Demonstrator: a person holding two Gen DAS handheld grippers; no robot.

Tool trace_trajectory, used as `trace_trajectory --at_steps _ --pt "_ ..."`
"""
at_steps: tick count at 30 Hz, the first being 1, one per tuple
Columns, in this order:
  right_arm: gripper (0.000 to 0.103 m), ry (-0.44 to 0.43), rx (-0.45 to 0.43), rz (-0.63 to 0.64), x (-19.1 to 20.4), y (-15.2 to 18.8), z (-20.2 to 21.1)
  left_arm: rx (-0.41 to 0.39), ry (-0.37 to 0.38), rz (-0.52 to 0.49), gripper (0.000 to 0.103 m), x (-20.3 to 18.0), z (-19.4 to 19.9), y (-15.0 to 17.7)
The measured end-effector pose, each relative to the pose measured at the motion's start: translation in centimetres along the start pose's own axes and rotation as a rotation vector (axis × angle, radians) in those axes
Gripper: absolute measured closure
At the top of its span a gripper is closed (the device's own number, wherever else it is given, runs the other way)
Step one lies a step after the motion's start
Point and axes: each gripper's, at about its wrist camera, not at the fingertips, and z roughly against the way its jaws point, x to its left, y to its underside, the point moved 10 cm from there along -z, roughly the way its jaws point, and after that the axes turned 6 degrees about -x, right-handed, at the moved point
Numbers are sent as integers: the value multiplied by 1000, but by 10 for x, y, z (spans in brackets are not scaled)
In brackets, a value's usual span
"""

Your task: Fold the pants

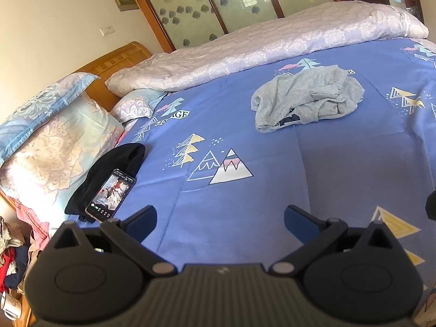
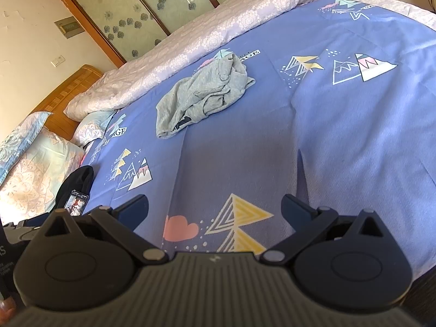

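Observation:
Grey pants (image 1: 308, 96) lie crumpled in a heap on the blue patterned bedsheet (image 1: 245, 141), far ahead of both grippers; they also show in the right wrist view (image 2: 203, 94). My left gripper (image 1: 219, 216) is open and empty, held above the near part of the bed. My right gripper (image 2: 215, 207) is open and empty too, above the sheet (image 2: 340, 136) near the bed's front edge.
A phone (image 1: 110, 194) with its screen lit lies on a black garment (image 1: 109, 174) at the left. Pillows (image 1: 54, 147) sit by the wooden headboard (image 1: 114, 62). A pale quilt (image 1: 272, 43) lies rolled along the far side. Clothes (image 1: 13, 256) are piled beside the bed.

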Motion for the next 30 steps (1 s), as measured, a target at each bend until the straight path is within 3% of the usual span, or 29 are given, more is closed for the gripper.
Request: trace_trajectory --at_steps 30 --pt "0 -3 2 2 2 4 0 1 -8 -45 0 0 0 5"
